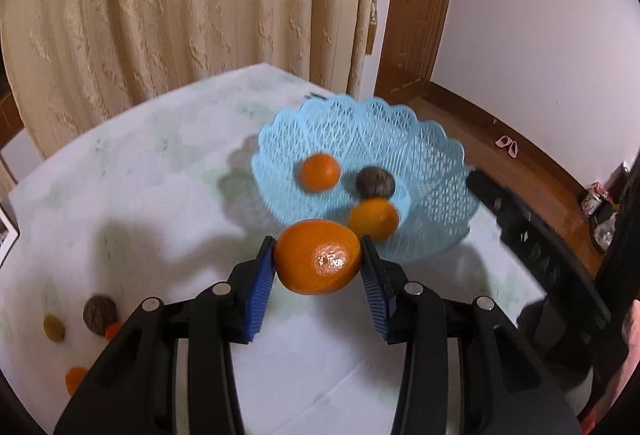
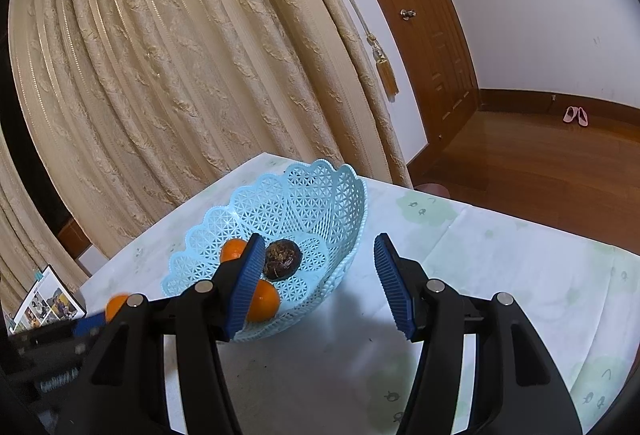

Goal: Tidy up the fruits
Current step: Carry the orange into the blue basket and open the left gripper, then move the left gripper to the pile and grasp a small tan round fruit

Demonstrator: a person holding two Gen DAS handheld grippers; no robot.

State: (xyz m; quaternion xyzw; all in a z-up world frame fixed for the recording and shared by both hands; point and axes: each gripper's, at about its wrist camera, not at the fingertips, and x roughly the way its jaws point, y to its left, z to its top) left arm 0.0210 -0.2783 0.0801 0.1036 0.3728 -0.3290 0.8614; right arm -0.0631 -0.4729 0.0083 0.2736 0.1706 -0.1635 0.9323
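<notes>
An orange (image 1: 317,256) is held clamped in the left gripper (image 1: 318,267) above the table (image 1: 160,195), just short of the blue basket (image 1: 440,171); next, it must be carried over the rim and released. The right gripper (image 2: 316,281) is held wide, empty.

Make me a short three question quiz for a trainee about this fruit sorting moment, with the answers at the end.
1. True or false: the left gripper is shut on an orange.
2. How many fruits lie in the blue basket? A) one B) three C) five
3. Fill in: the right gripper holds ____.

Key:
1. True; both blue pads press the orange's sides.
2. B; two oranges, one at the back and one at the front, plus a dark brown fruit.
3. Nothing; its jaws stand apart just in front of the basket.
</notes>
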